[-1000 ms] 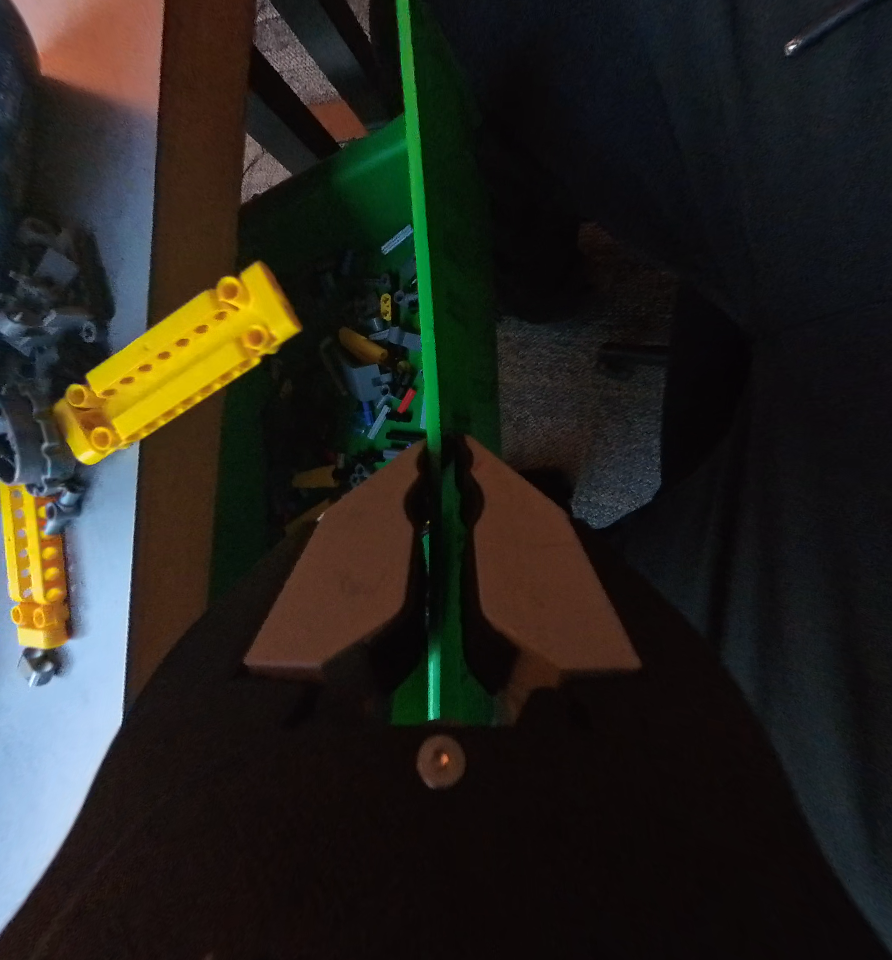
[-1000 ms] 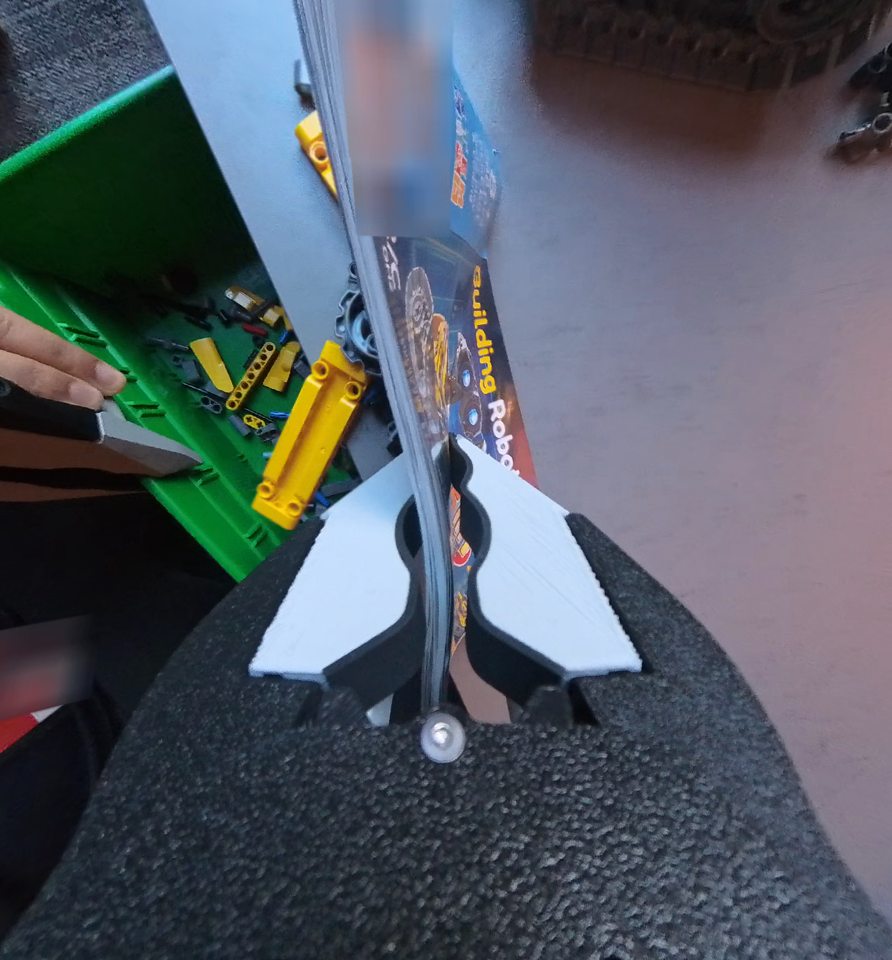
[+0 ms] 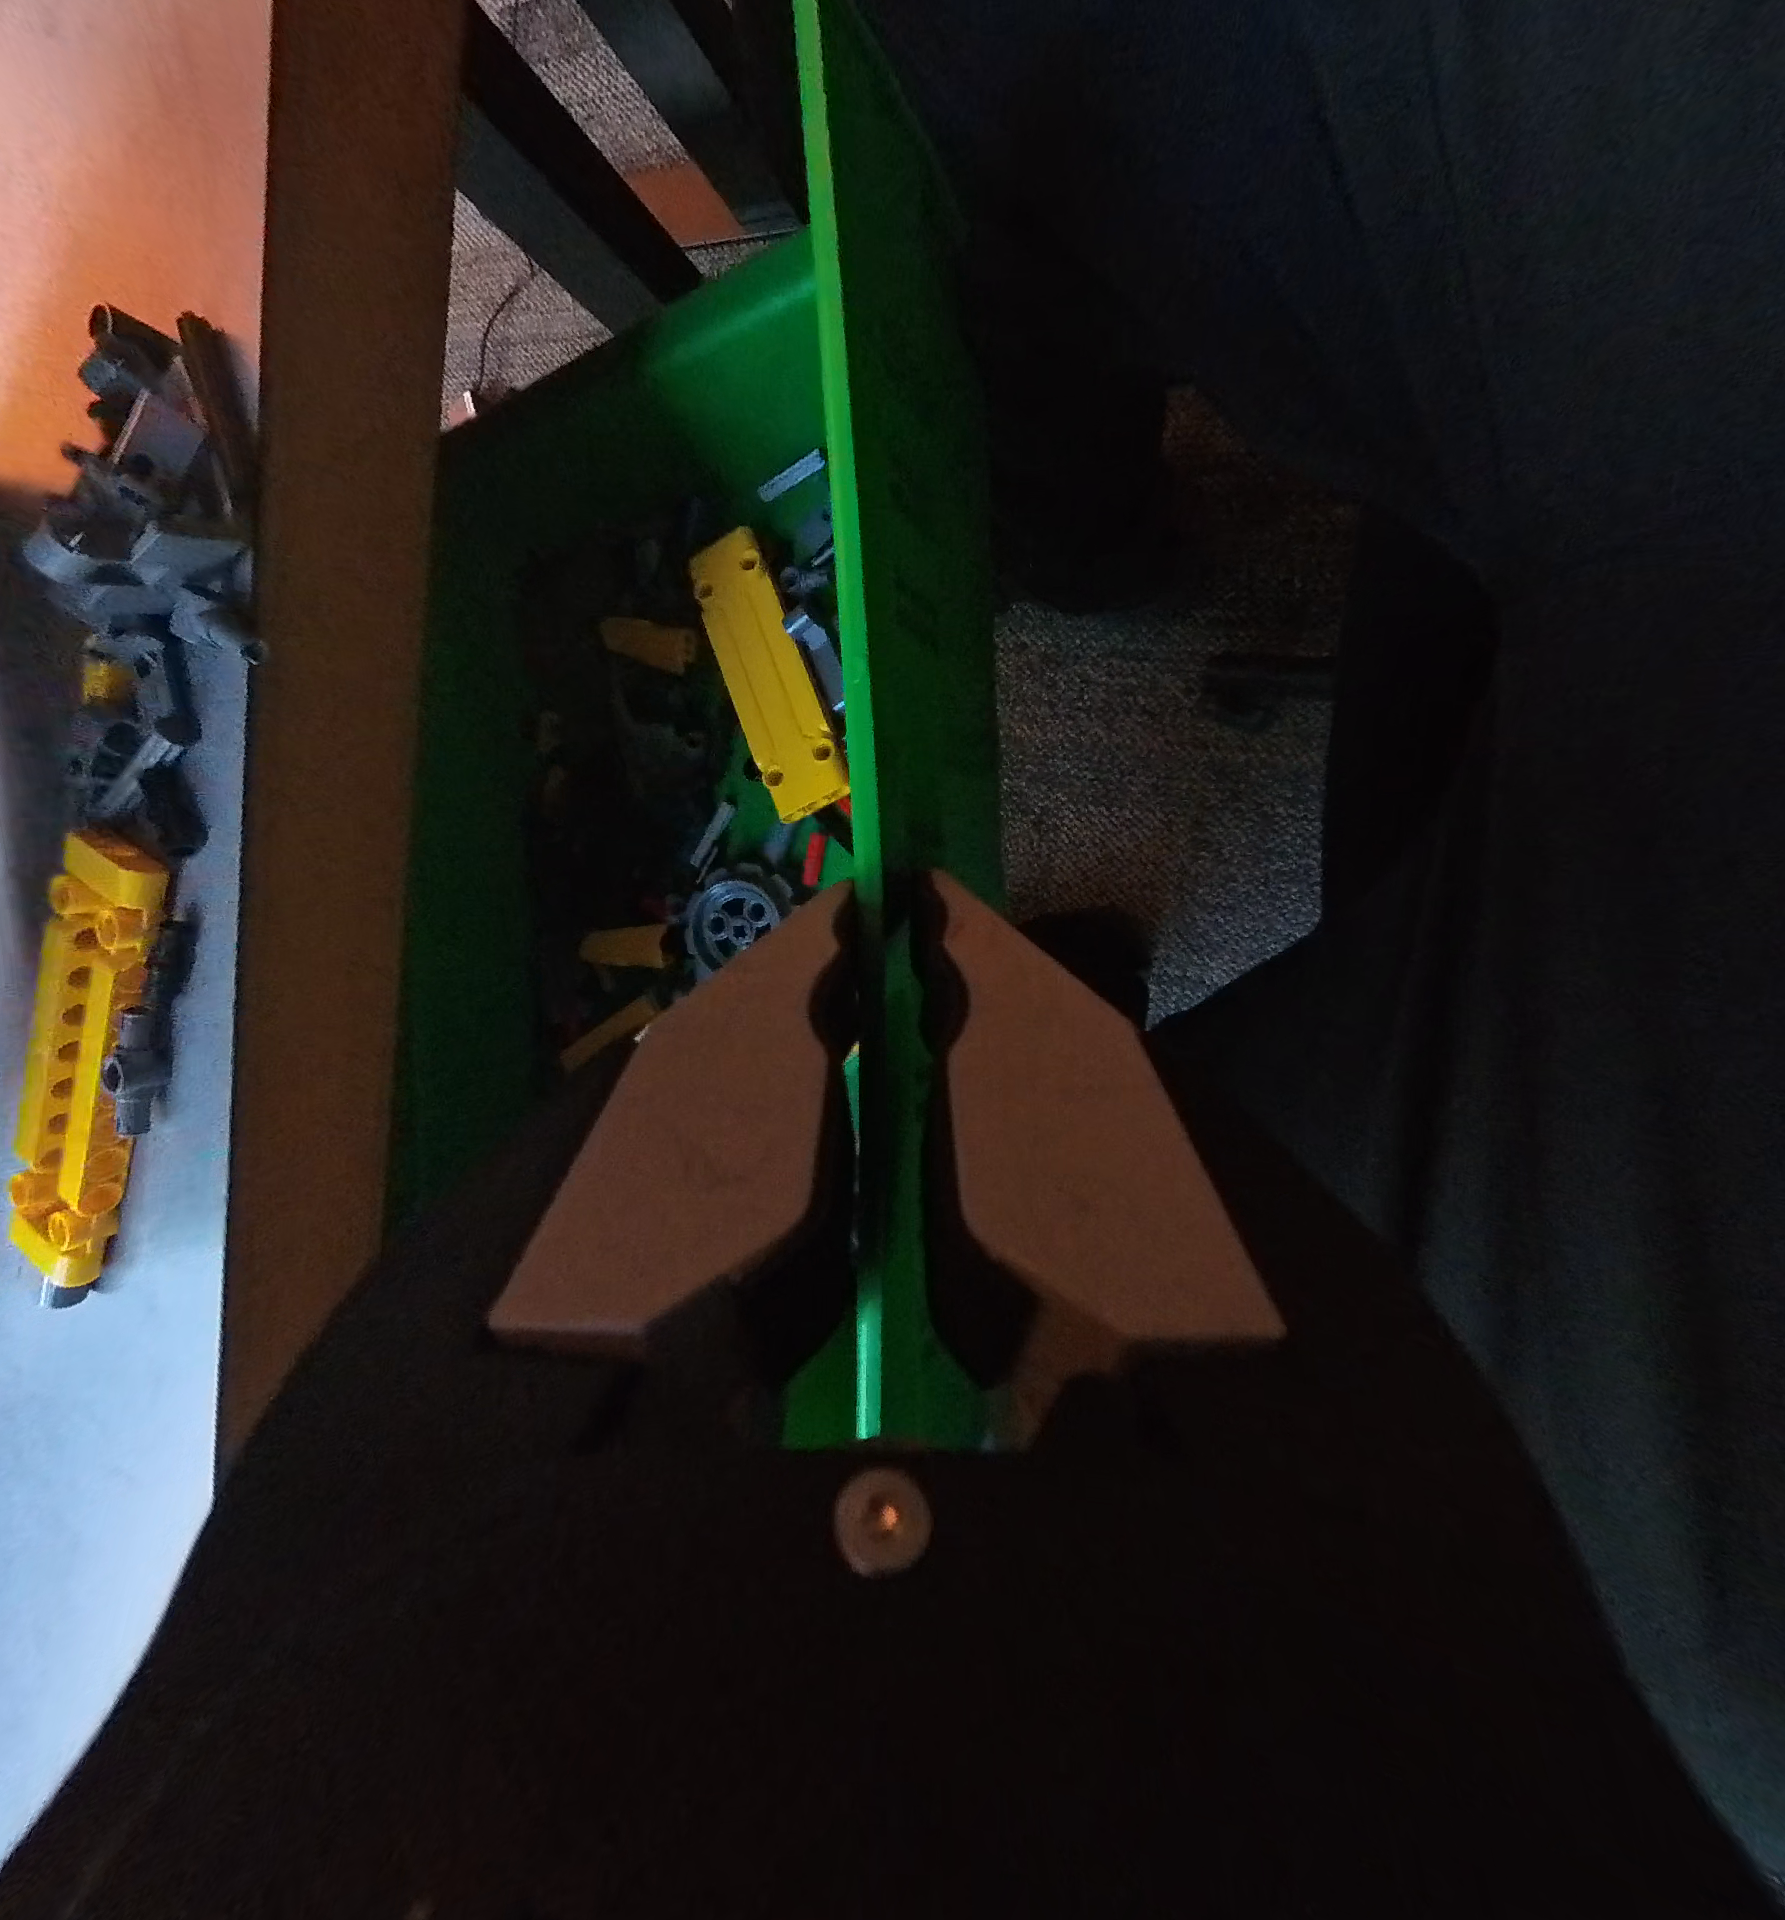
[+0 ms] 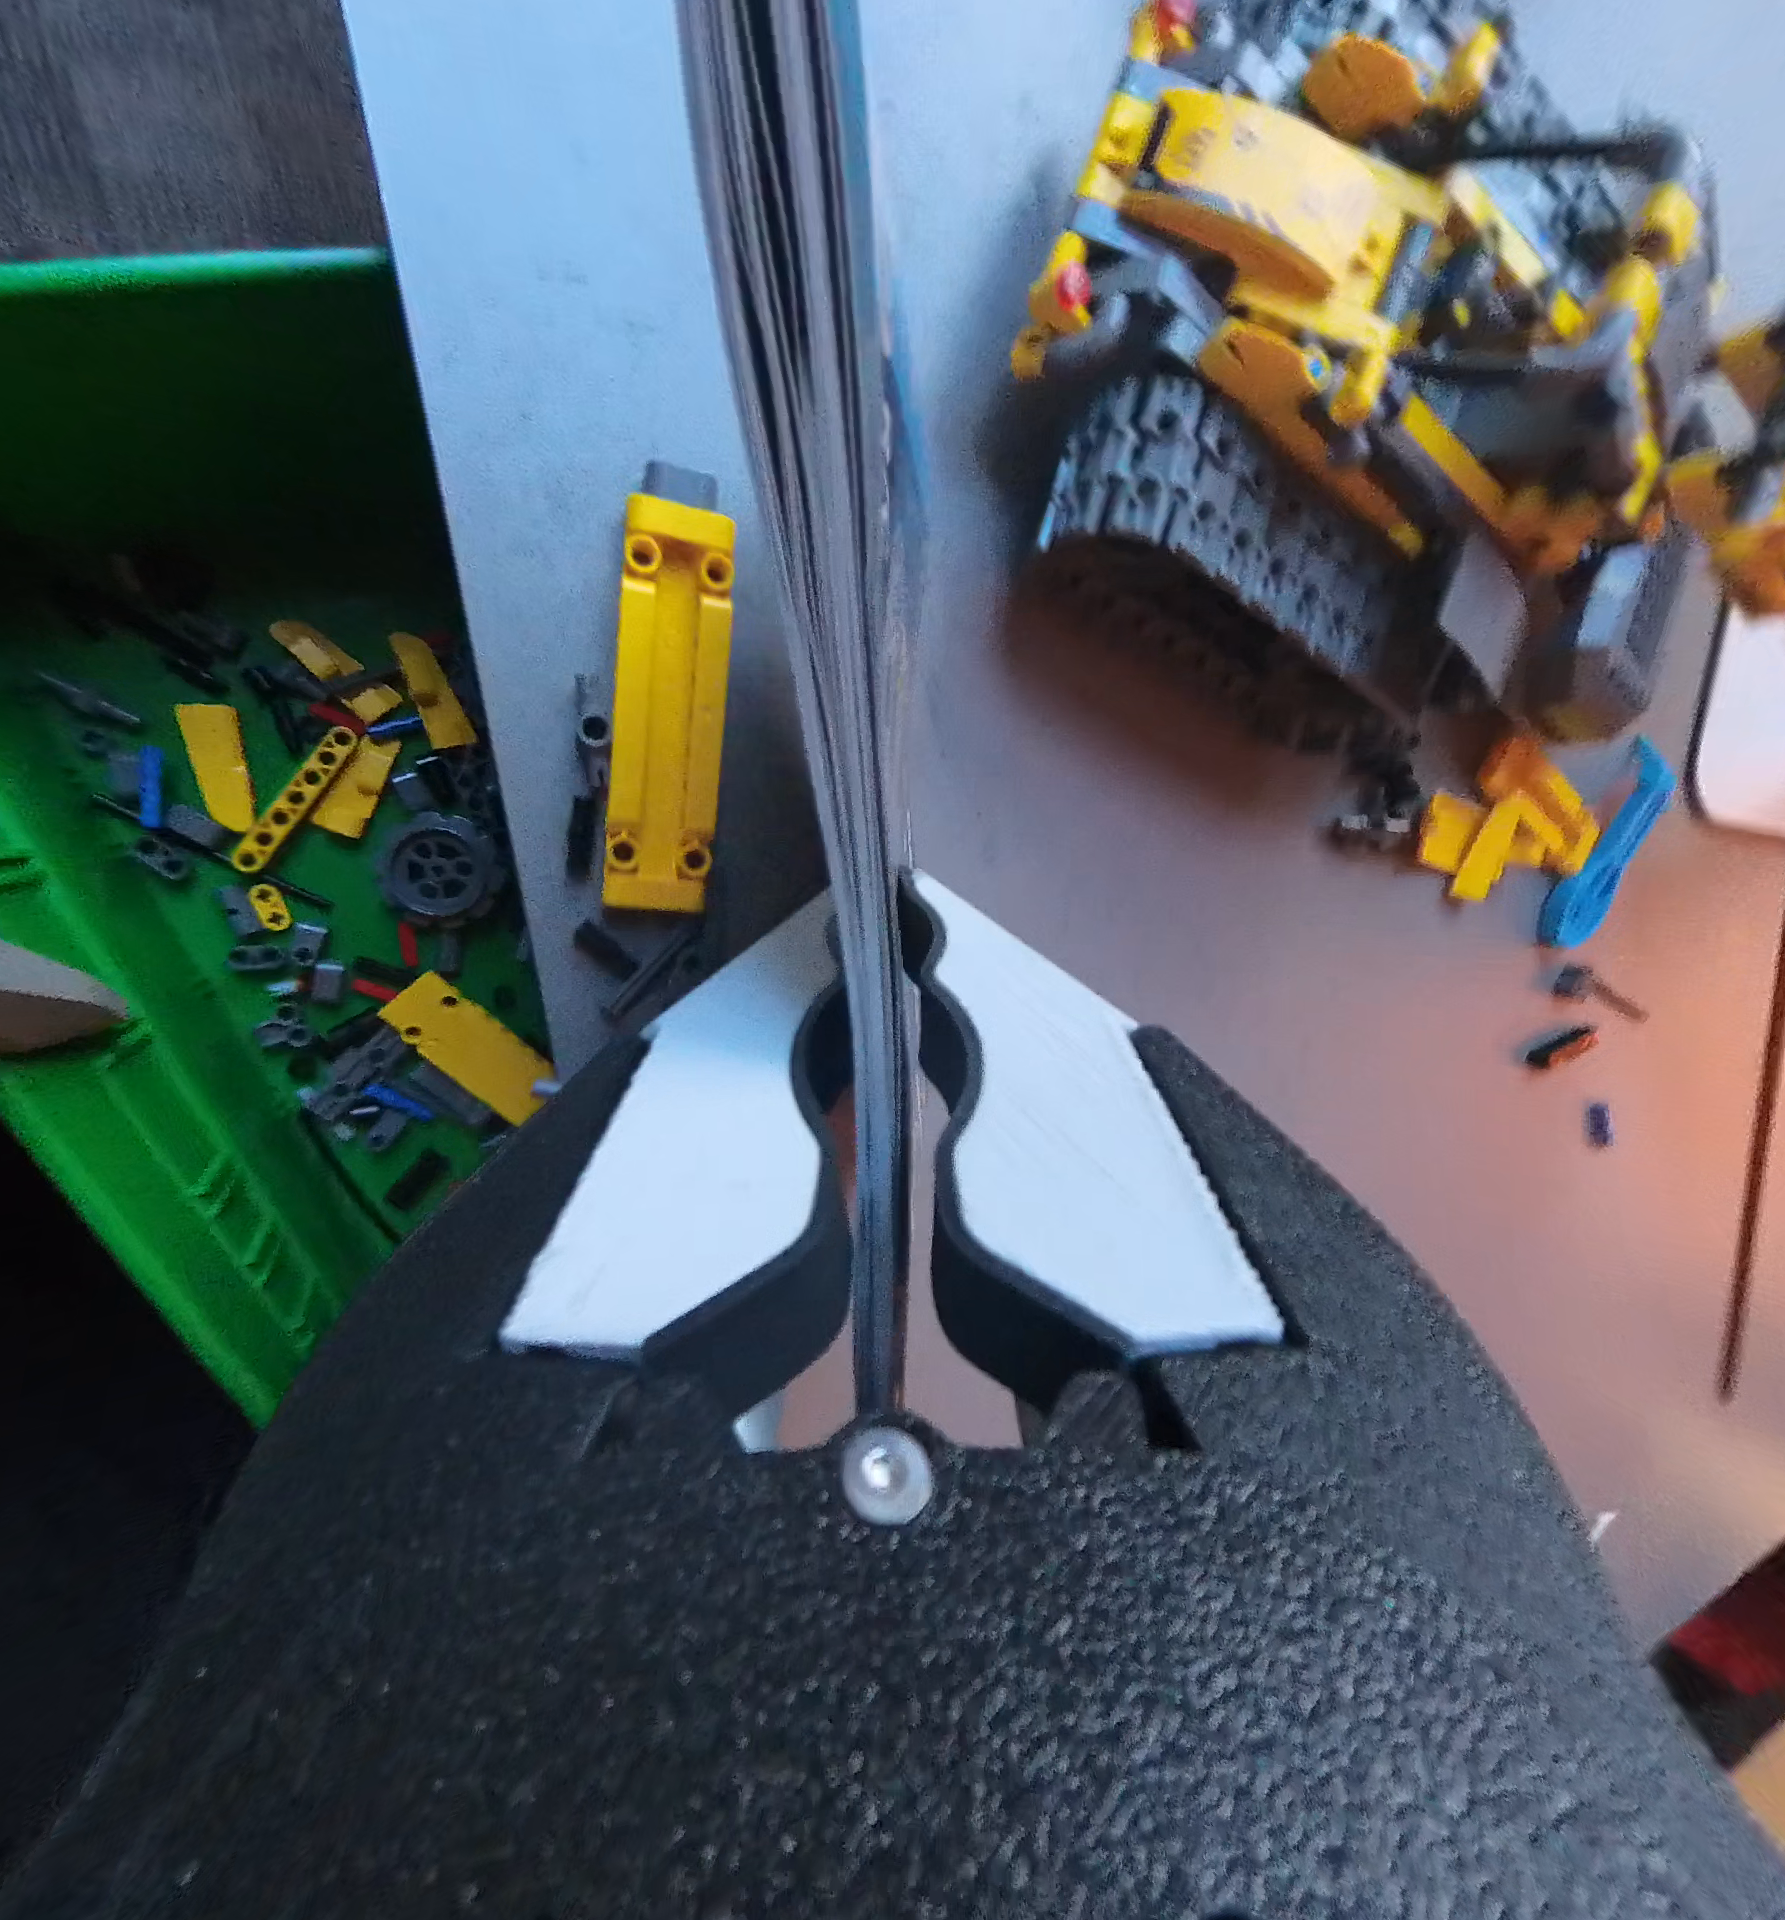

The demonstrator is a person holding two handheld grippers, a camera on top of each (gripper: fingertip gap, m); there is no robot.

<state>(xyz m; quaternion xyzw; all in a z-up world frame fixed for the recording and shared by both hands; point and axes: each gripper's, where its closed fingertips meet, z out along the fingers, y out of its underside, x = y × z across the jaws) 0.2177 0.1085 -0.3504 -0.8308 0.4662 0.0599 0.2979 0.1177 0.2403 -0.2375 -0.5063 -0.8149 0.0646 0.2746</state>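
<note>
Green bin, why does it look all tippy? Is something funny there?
Yes. The green bin hangs off the table's edge, tilted, with the left claw clamped on its wall. The loose building pieces inside have heaped at one end. The right claw pinches a booklet standing on edge.

Green bin (image 3: 742,353) wall and booklet (image 4: 815,520) edge-on, clamped.

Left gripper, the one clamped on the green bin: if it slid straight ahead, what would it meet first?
The left gripper, shut on the green plastic bin's wall, would likely run along that wall to the bin's far rounded corner; depth is unclear. The long yellow brick lies just left of that line.
</note>
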